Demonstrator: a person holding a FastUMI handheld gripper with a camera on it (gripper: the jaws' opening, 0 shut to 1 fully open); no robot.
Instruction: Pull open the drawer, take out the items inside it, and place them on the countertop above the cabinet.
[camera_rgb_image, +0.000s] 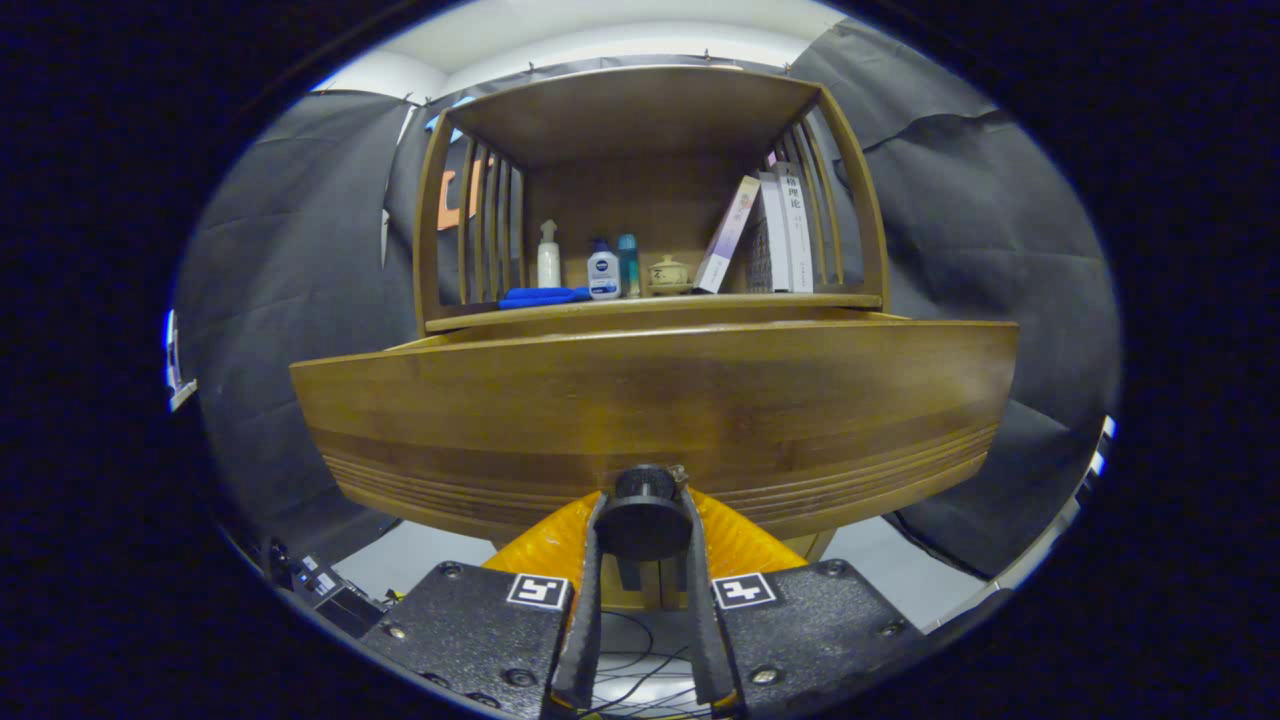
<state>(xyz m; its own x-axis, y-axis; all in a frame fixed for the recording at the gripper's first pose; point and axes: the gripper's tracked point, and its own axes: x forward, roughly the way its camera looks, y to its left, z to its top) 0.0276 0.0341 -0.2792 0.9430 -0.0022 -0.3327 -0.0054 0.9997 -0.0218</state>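
Gripping the round dark knob (643, 516) between both fingers, our tool (643, 540) is closed down to the knob's width, one finger pressed on each side of it. The knob sits just ahead of the fingertips, fixed to the middle of the drawer front (655, 410), a broad panel of brown wood with fine grooves running along its lower part. We see the drawer pulled out toward us, its upper edge standing forward of the cabinet; what lies inside is hidden from us behind the panel.

Beyond the drawer and above it lies the desk (655, 305), the cabinet's top, roofed by a slatted wooden hutch (640, 110). On it, from left to right beyond the tool, we see a flat blue item (545, 296), a white spray bottle (548, 256), a small white-and-blue bottle (604, 274), a teal bottle (628, 265), a small lidded pot (668, 274) and several leaning books (770, 235).
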